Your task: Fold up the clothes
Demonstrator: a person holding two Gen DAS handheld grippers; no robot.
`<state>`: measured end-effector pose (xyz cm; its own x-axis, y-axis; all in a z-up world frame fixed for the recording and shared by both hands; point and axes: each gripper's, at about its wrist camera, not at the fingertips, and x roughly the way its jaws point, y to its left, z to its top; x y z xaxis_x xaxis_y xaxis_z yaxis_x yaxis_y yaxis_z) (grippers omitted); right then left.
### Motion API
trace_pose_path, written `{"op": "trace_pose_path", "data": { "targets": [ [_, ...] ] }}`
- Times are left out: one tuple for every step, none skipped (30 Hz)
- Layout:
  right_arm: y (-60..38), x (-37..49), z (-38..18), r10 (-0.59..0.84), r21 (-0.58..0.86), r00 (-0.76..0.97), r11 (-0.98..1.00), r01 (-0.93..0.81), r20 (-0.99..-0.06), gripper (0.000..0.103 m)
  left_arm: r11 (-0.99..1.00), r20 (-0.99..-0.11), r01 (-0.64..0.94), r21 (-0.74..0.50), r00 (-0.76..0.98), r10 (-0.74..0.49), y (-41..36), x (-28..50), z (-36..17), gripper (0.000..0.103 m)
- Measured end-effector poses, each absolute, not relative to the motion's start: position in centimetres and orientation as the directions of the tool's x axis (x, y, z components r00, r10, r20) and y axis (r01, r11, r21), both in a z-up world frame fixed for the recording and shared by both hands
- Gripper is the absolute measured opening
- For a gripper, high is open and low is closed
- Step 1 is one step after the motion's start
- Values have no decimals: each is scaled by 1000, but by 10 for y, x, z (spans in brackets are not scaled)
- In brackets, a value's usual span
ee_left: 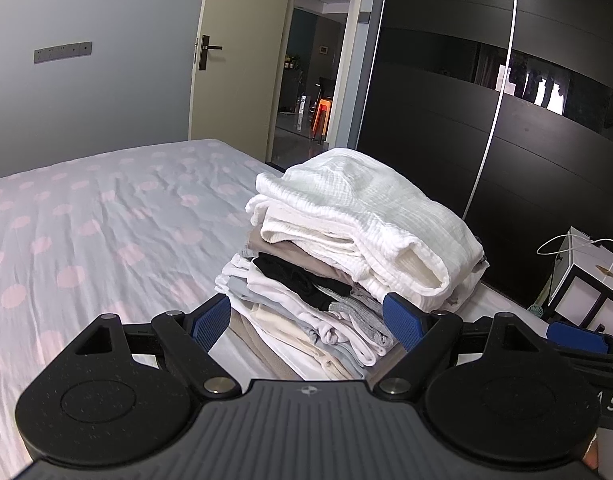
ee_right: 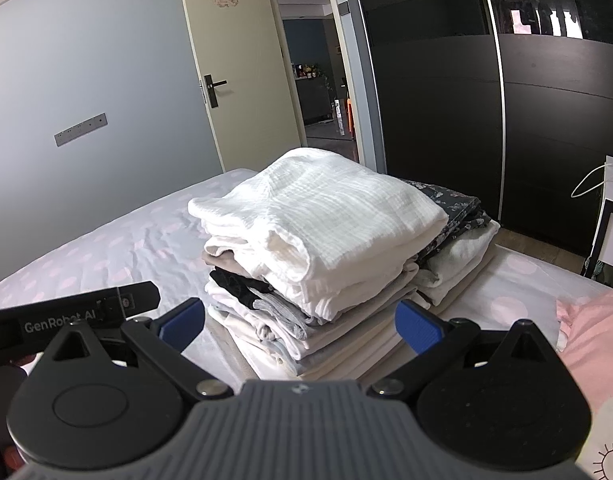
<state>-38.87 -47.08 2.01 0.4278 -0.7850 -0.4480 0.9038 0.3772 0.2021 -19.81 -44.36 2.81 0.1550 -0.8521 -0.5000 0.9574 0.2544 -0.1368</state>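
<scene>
Stack of folded clothes point(ee_right: 318, 256) sits on the bed point(ee_left: 86, 240), near its right edge, directly ahead of both claws. Left claw point(ee_left: 306, 320) and right claw point(ee_right: 300, 322): jaws wide apart, holding nothing, flanking the stack's lower layers without clear contact. Judgement: fabric is soft and light; layers would slide and slump, so take hold low, under the bottom folds. White crinkled garment point(ee_right: 326, 216) tops it. Pink cloth point(ee_right: 590, 344) lies at right, cut off. Rear of the stack is hidden.

Clothes stack point(ee_right: 322, 248) on bed point(ee_left: 106, 216), wardrobe point(ee_right: 546, 100) behind, door point(ee_right: 234, 64) behind-left.
</scene>
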Motion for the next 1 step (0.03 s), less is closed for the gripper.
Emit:
{"op": "trace_pose_path", "data": {
  "targets": [
    [-471,-389,20,-785,202,428,377,904,-449,102,254,-501,957,-138,154,-852,-444,-198,28,83]
  ]
}}
